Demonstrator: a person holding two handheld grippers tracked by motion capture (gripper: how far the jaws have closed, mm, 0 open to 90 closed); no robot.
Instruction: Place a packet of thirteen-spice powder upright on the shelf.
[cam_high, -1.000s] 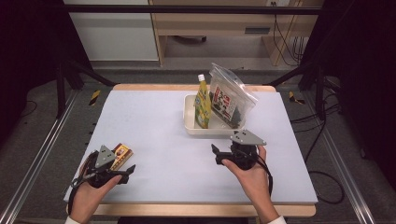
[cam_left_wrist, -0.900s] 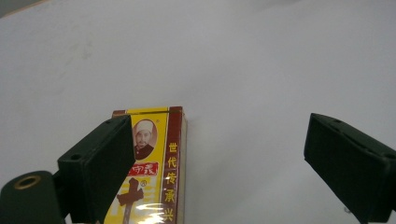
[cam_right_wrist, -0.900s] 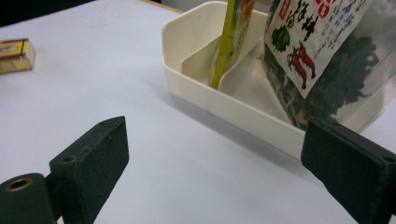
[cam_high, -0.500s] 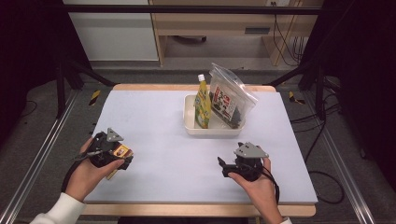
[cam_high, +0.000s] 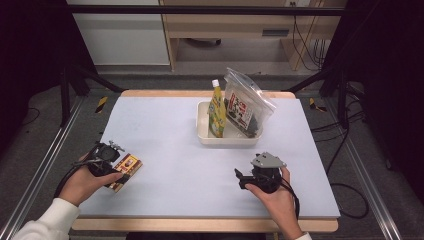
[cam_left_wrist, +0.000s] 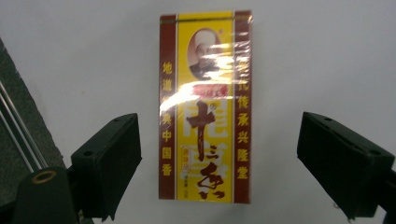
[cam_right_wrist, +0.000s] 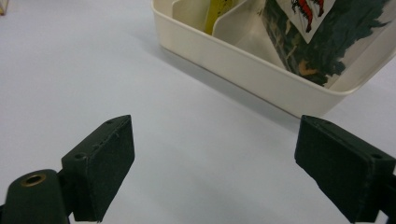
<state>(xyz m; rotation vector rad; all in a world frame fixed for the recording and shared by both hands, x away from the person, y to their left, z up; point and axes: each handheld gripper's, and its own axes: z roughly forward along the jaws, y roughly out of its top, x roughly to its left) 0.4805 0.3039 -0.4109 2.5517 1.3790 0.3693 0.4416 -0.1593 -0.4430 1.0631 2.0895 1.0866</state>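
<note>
A: At the near left corner of the table (cam_high: 165, 125), what lies under your left gripper (cam_high: 106, 161)?

B: A small flat box (cam_left_wrist: 205, 107), yellow and dark red, wrapped in shiny film, lying face up on the pale sheet. In the left gripper view I look straight down on it, with one jaw on each side of its long edges. My jaws have just been closing a little, yet they stand wide, and neither pad touches the box.

A: How do you judge it will handle?

B: Light and fairly stiff, I think, since it is a thin carton. The film looks slick, so the pads may slide if I squeeze the flat faces weakly. A hard pinch could dent the walls.

A: Where would you take hold?

B: Across the two long side edges, near the middle of its length, so it hangs level.

A: And your right gripper (cam_high: 248, 177)?

B: It rests low at the near right, jaws spread and empty, facing the white tray (cam_right_wrist: 261, 77). That tray holds a yellow pouch (cam_high: 216, 111) and a clear bag (cam_high: 246, 107).
</note>
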